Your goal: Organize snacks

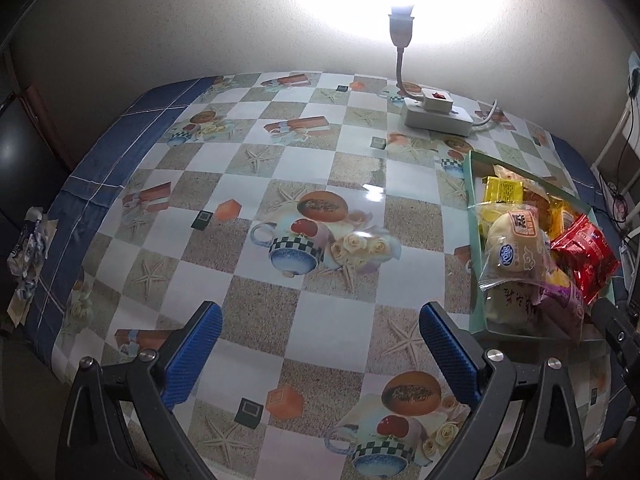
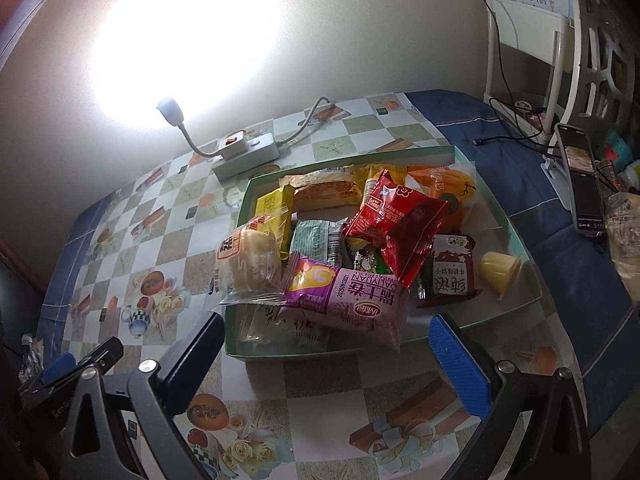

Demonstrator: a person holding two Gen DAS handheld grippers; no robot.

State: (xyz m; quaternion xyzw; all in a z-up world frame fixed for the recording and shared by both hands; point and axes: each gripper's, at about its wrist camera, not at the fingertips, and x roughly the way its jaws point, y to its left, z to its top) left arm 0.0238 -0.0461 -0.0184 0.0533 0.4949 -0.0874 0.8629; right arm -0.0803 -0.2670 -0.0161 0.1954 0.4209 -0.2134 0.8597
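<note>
Blue-padded fingers (image 2: 460, 364) of the right gripper (image 2: 326, 354) stand spread wide and hold nothing at the bottom of the right wrist frame, just short of the near wall of a shallow green box (image 2: 516, 236). At frame centre the box holds a loose heap of wrapped snacks: a pink packet (image 2: 352, 300) lies nearest the fingers, a clear-wrapped bun (image 2: 248, 266) overhangs the box's left wall, a red packet (image 2: 396, 224) rides on top of the heap, and a small yellow jelly cup (image 2: 500, 272) lies on its side by the right wall.

In the left wrist frame the left gripper (image 1: 320, 354) is likewise spread and empty at bottom centre, above bare checked cloth on the surface (image 1: 280, 160). The same box sits at that frame's right edge. No snack shows on the cloth outside the box. At upper centre a lit gooseneck lamp (image 1: 400, 16) rises from a white power strip (image 1: 436, 118).

With every snack in view already in the box, the scene fits two stages: gathering finished, or a jumble awaiting sorting. Which one is in hand cannot be settled. Any further grasp would call for pinching thin, crinkly wrappers without dragging the packets beside them.
</note>
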